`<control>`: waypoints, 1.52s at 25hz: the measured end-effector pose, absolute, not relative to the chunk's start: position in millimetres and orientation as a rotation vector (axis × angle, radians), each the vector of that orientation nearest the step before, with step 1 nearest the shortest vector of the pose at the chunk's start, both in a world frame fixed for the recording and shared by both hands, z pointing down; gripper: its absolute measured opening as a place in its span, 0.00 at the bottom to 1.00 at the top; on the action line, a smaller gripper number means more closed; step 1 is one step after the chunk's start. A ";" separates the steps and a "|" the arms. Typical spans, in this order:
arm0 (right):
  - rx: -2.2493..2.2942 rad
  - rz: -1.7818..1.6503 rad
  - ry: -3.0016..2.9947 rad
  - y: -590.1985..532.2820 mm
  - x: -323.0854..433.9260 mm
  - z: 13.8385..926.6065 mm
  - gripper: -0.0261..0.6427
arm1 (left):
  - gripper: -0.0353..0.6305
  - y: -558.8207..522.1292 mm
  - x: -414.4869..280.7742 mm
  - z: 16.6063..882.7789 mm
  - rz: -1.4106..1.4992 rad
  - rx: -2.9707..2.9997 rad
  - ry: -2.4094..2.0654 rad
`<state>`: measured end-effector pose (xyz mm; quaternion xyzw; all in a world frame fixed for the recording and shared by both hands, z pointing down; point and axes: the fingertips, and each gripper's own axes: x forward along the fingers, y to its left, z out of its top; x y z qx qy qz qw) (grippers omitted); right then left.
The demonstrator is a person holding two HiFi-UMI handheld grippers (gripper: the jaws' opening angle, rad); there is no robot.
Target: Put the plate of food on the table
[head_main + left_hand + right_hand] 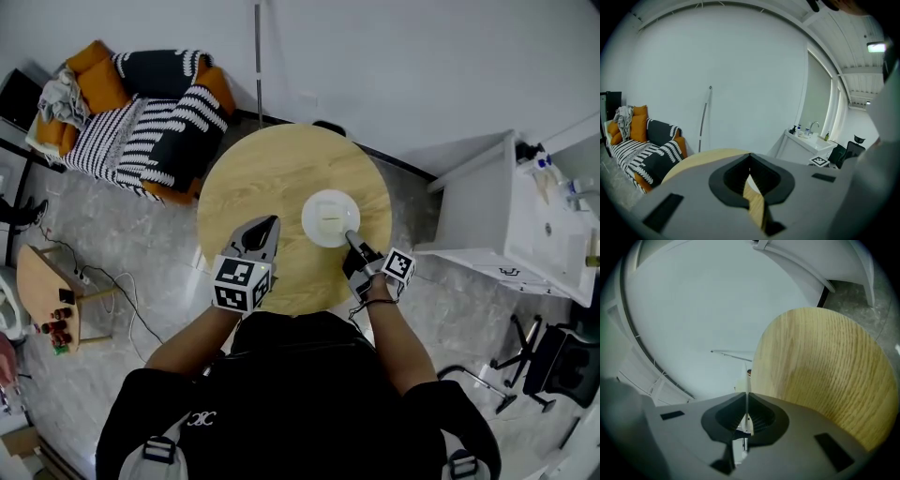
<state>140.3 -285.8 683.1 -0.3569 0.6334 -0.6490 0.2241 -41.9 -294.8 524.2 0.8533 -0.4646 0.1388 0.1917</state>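
A white plate [330,217] holding a little pale food is over the right half of the round wooden table [262,178]; whether it rests on the wood I cannot tell. My right gripper [350,236] is at the plate's near edge, shut on its rim. In the right gripper view the plate's rim [746,380] appears edge-on as a thin white line pinched between the jaws [746,399]. My left gripper [272,222] hovers over the table left of the plate, shut with nothing in it. The left gripper view shows its closed tips [750,157] above the wood.
A striped sofa [141,112] with orange cushions stands at the back left. A white counter with a sink [525,216] is on the right, with an office chair [534,361] below it. A small side table [47,291] and cables are on the floor at left.
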 end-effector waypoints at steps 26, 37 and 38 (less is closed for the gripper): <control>-0.961 -1.934 1.844 -281.8 128.6 731.1 0.07 | 0.06 -303.9 -58.9 533.5 0.385 2.335 -1.340; -0.995 -1.983 1.846 -279.3 124.6 735.9 0.07 | 0.06 -298.2 -61.1 535.1 0.388 2.320 -1.341; -1.003 -1.992 1.843 -279.2 123.2 736.5 0.07 | 0.06 -298.1 -61.9 535.5 0.388 2.320 -1.341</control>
